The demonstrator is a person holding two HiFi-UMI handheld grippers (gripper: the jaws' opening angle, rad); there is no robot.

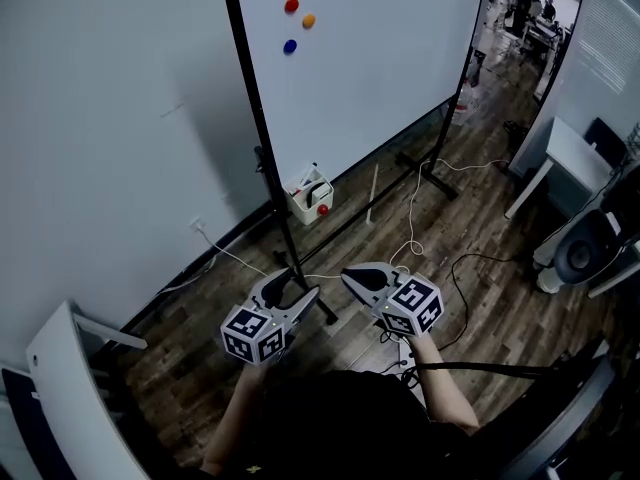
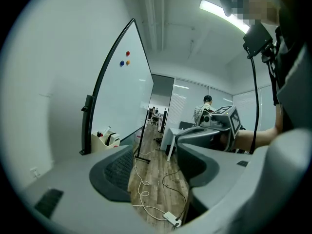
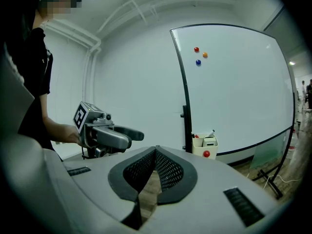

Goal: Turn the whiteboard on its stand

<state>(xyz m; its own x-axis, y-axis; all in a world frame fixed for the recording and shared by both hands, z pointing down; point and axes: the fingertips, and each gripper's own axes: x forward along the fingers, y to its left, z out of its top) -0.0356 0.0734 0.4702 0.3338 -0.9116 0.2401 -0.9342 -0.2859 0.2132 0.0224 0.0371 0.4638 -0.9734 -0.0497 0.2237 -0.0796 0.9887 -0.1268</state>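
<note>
The whiteboard [image 1: 380,68] stands in a black frame on a floor stand, its left post [image 1: 255,138] close to the wall. Three magnets, red [image 1: 291,5], orange [image 1: 309,21] and blue [image 1: 289,46], stick near its top. A cream marker box [image 1: 310,200] hangs by the post's lower part. My left gripper [image 1: 303,281] is open and empty, just above the stand's near foot [image 1: 325,315]. My right gripper [image 1: 346,273] is shut on nothing, beside the left one. Neither touches the board. The left gripper view shows the board [image 2: 124,96] edge-on; the right gripper view shows it [image 3: 234,87] face-on.
White cables [image 1: 415,228] trail over the wood floor under the board, ending at a power adapter [image 2: 171,219]. A white table [image 1: 560,158] and a round grey device [image 1: 585,253] are at the right. A white panel [image 1: 70,388] leans at lower left. People [image 1: 525,8] stand far off.
</note>
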